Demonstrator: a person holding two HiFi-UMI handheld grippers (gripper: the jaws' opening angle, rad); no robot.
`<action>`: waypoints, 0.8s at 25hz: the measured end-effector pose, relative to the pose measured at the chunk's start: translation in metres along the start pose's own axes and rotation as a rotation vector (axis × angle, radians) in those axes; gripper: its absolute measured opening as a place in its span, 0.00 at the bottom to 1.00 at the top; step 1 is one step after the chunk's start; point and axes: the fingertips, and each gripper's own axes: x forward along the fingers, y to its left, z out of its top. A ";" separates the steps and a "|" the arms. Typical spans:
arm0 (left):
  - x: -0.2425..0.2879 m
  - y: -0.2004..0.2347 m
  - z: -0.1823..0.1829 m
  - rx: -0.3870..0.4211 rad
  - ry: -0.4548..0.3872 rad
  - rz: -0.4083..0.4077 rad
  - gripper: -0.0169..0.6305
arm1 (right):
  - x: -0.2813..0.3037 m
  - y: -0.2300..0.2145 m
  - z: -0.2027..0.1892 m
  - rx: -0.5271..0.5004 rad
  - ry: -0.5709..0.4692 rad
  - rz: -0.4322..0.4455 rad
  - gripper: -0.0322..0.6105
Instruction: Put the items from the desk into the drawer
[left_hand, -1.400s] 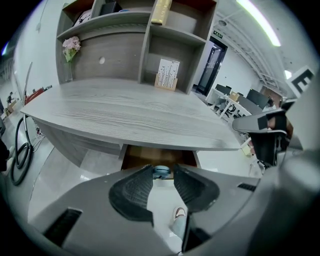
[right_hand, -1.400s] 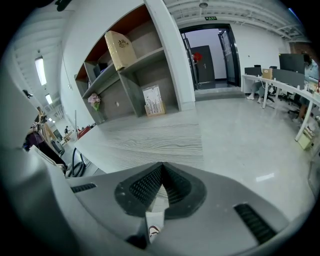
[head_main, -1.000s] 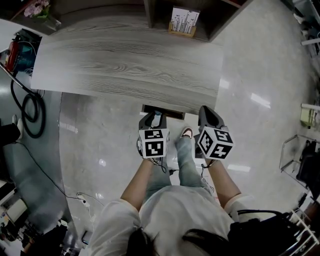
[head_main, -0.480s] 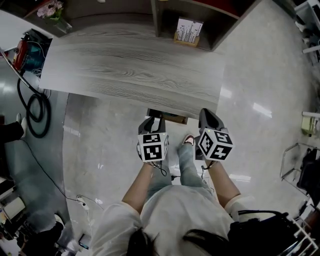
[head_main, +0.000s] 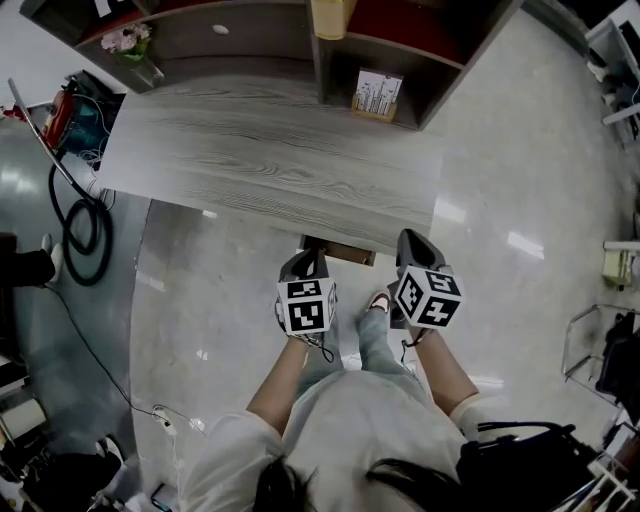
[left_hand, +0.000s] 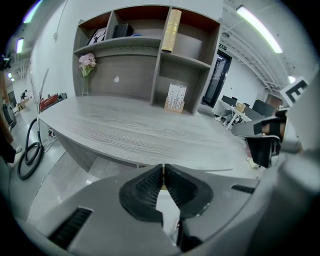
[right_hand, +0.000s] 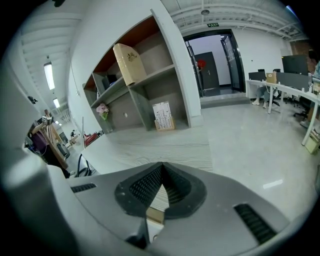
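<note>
Both grippers held empty at the desk's near edge

The drawer (head_main: 340, 251), a brown strip poking out under the near edge of the grey wood-grain desk (head_main: 270, 150), lay low between the two grippers, just beyond their tips. The left gripper (left_hand: 163, 170) had just been closing, its jaws almost together with nothing between them. The right gripper (right_hand: 161, 170) had its jaws together, also empty.

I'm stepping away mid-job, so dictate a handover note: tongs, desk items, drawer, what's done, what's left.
Left tongs: just closed, nothing between them.
Right tongs: shut, empty.
Both hang in front of the desk. Its top is bare; only a box and flowers stand in the shelf behind.
Drawer shows as a sliver under the front edge; contents hidden.
Left: probably push it fully shut.
</note>
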 end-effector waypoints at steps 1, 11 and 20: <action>-0.002 -0.001 0.002 0.001 -0.002 -0.001 0.06 | -0.002 0.000 0.003 -0.002 -0.005 0.002 0.05; -0.031 -0.027 0.040 0.012 -0.080 -0.065 0.04 | -0.026 0.004 0.030 -0.034 -0.060 0.027 0.05; -0.054 -0.047 0.079 0.049 -0.169 -0.080 0.04 | -0.048 0.011 0.063 -0.075 -0.142 0.059 0.05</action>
